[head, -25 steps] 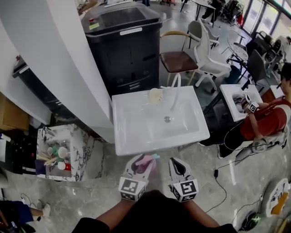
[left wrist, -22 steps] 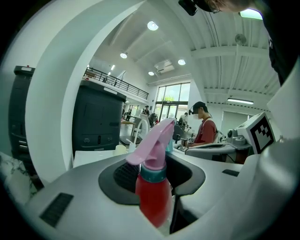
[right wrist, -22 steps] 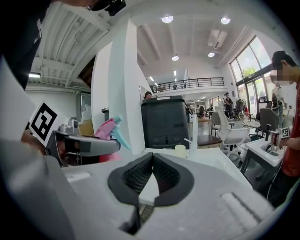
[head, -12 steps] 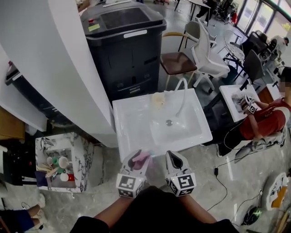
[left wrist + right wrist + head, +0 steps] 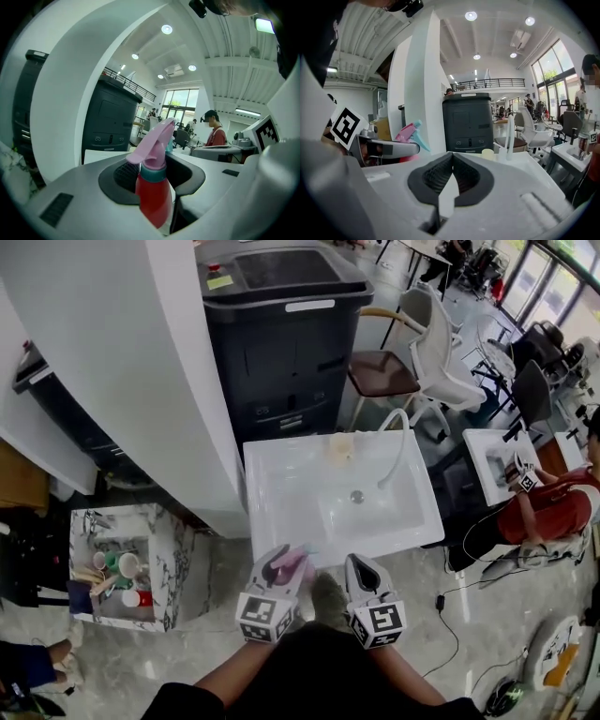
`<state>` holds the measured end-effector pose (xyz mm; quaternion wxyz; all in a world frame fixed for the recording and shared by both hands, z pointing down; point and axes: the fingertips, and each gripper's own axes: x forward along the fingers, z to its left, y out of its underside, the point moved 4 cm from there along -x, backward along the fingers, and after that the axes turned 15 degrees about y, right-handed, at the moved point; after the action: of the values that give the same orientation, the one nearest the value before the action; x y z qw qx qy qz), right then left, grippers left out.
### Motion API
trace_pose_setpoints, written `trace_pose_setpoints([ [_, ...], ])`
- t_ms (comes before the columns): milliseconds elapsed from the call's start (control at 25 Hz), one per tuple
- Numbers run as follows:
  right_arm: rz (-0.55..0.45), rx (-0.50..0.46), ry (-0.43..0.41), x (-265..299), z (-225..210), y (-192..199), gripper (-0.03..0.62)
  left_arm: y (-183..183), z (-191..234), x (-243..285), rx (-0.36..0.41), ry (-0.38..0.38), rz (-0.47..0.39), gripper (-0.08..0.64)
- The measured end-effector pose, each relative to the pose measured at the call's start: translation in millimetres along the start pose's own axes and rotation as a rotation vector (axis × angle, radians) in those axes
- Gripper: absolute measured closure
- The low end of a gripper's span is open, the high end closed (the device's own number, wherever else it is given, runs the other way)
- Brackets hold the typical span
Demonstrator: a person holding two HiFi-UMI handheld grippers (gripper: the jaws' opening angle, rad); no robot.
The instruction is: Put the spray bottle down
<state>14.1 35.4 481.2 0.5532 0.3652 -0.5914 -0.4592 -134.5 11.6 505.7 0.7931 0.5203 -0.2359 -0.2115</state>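
Note:
The spray bottle [image 5: 153, 197] has a red body, a teal collar and a pink trigger head. It stands upright between the pads of my left gripper [image 5: 157, 171], which is shut on its body. In the head view the left gripper [image 5: 286, 562] holds the bottle [image 5: 291, 565] at the front edge of the white sink [image 5: 281, 512]. My right gripper [image 5: 362, 568] is beside it on the right, shut with nothing in it. In the right gripper view its pads [image 5: 440, 176] meet, and the bottle [image 5: 408, 133] shows at the left.
A white faucet [image 5: 398, 442] and a pale round thing [image 5: 340, 448] stand at the sink's back. Behind are a black cabinet [image 5: 281, 334] and a white pillar [image 5: 122, 362]. A marble box [image 5: 169, 559] with cups sits on the floor at left. Chairs [image 5: 441, 352] and a seated person [image 5: 544, 512] are at right.
Both grippers have come forward together to the sink's front edge, the bottle still held in the left one. The jaws have not changed.

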Motion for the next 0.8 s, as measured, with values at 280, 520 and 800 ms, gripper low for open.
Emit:
trace_pose_setpoints([
  [280,0.002,-0.009,-0.078,30,16,-4,0.594,-6,45,-1,0.024,-0.104,0.005,0.393],
  [520,-0.011,0.024,-0.158,85,28,-15,0.594,-25,88,15,0.053,-0.163,0.016,0.393],
  [800,-0.020,0.060,-0.200,154,21,-37,0.594,-45,138,48,0.052,-0.207,0.033,0.393],
])
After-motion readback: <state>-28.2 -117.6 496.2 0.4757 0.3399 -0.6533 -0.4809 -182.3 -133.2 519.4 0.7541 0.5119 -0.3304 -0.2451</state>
